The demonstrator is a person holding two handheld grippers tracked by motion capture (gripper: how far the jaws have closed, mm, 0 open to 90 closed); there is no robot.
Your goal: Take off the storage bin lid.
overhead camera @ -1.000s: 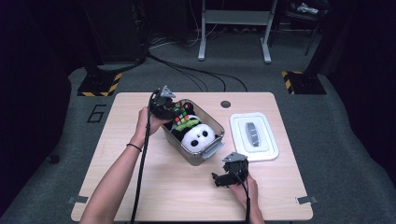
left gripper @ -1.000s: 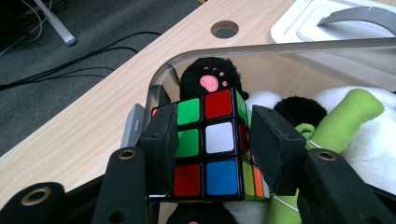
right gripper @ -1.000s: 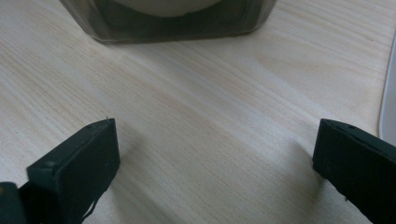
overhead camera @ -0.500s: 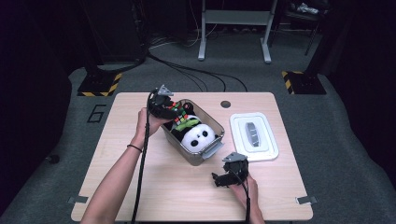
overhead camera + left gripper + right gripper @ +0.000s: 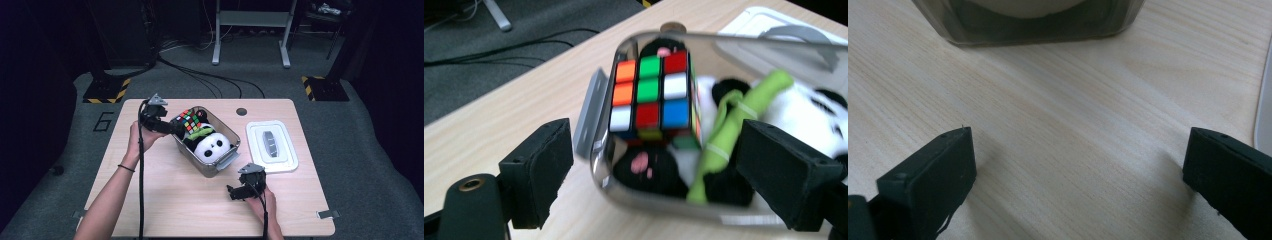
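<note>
The multicoloured plastic puzzle cube, judged light, rigid and rather slick, is seen lying free in the clear plastic bin atop the black-and-white panda plush, best pinched across two flat opposite faces, while the left gripper, whose jaws have just been opening, and the right gripper stand agape and empty.

Room: dim, floor beyond the table edges nearly black
Table: evenly lit from above
Left gripper view: soft motion blur
Right gripper view: sharp wood grain
</note>
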